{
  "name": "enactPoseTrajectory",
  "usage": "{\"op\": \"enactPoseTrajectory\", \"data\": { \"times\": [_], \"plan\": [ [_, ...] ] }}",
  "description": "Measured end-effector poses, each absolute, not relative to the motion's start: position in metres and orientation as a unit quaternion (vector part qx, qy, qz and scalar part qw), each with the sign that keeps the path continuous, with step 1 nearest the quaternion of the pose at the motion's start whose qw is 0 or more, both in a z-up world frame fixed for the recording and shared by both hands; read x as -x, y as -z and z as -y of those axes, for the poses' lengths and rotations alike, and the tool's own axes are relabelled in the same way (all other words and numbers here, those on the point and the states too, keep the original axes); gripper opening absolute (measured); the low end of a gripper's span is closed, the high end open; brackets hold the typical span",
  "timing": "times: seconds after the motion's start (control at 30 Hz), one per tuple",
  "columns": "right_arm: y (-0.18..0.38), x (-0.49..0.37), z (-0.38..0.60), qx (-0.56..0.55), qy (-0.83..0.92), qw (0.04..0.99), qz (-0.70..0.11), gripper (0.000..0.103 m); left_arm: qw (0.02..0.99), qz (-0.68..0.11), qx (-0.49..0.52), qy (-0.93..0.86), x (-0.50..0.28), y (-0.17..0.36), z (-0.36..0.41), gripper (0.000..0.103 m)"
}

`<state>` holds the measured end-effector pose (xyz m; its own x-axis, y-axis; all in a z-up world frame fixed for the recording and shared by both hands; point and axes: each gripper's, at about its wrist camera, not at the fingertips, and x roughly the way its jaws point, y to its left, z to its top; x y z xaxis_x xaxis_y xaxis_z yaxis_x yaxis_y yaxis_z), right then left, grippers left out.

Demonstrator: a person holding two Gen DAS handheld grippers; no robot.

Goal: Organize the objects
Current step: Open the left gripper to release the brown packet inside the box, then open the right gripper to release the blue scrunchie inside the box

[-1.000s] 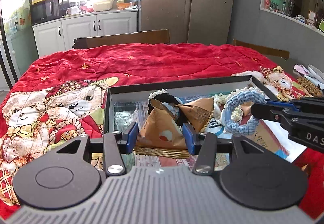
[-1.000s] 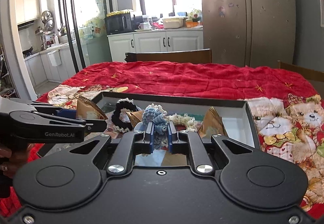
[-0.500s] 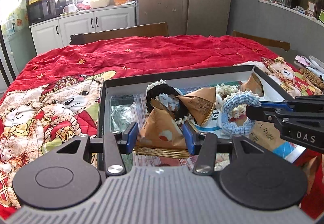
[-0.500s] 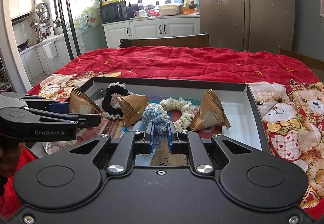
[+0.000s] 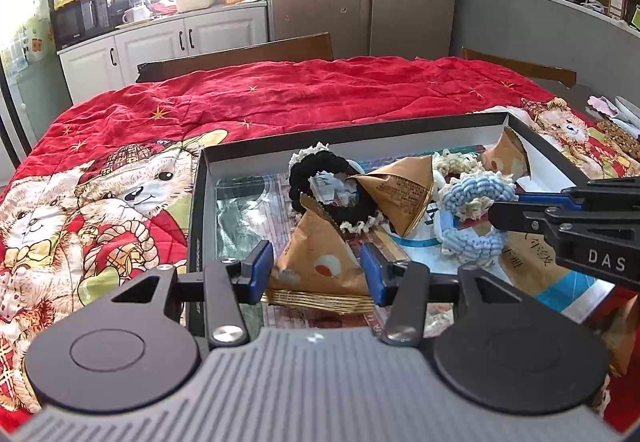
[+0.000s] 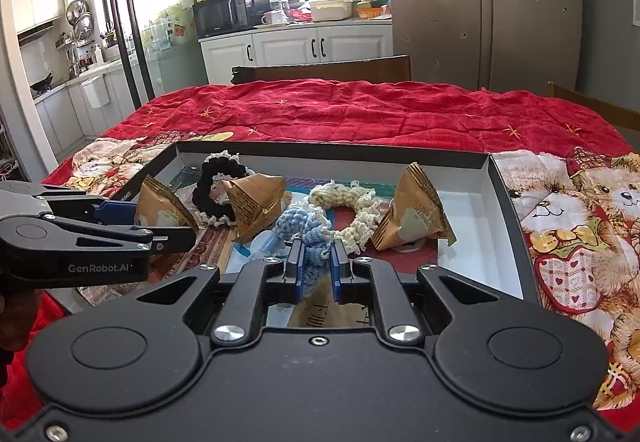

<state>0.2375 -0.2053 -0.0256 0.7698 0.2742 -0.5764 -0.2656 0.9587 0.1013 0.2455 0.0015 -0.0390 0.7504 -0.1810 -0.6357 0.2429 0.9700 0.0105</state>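
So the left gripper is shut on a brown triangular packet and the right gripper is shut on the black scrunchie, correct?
Not quite. The right gripper is shut on the blue scrunchie, as the right wrist view shows; the black scrunchie lies untouched further back in the box. The left gripper is indeed shut on a brown triangular packet.

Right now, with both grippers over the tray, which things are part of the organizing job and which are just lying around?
Part of the job:
- brown triangular packet in the left gripper
- blue crocheted scrunchie in the right gripper
- black scrunchie
- cream scrunchie
- two other triangular packets
- black tray

Just lying about:
- red teddy-bear quilt
- microwave
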Motion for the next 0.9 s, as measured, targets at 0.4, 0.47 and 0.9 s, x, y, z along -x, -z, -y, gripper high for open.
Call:
{"op": "enactPoseTrajectory", "data": {
  "times": [0.4, 0.47, 0.9],
  "plan": [
    [0.0285, -0.241, 0.198, 0.022, -0.127, 0.941, -0.313, 0.013, 0.933, -0.338, -0.057, 0.108, -0.2468, 0.0433, 0.0007, 0.052],
    [0.029, -0.242, 0.199, 0.023, -0.126, 0.941, -0.314, 0.013, 0.934, -0.337, -0.06, 0.107, -0.2467, 0.0437, 0.0009, 0.052],
    [0.0295, -0.2423, 0.1958, 0.04, -0.118, 0.942, -0.311, 0.016, 0.934, -0.336, -0.061, 0.106, -0.2467, 0.0434, 0.0006, 0.055]
  ]
}}
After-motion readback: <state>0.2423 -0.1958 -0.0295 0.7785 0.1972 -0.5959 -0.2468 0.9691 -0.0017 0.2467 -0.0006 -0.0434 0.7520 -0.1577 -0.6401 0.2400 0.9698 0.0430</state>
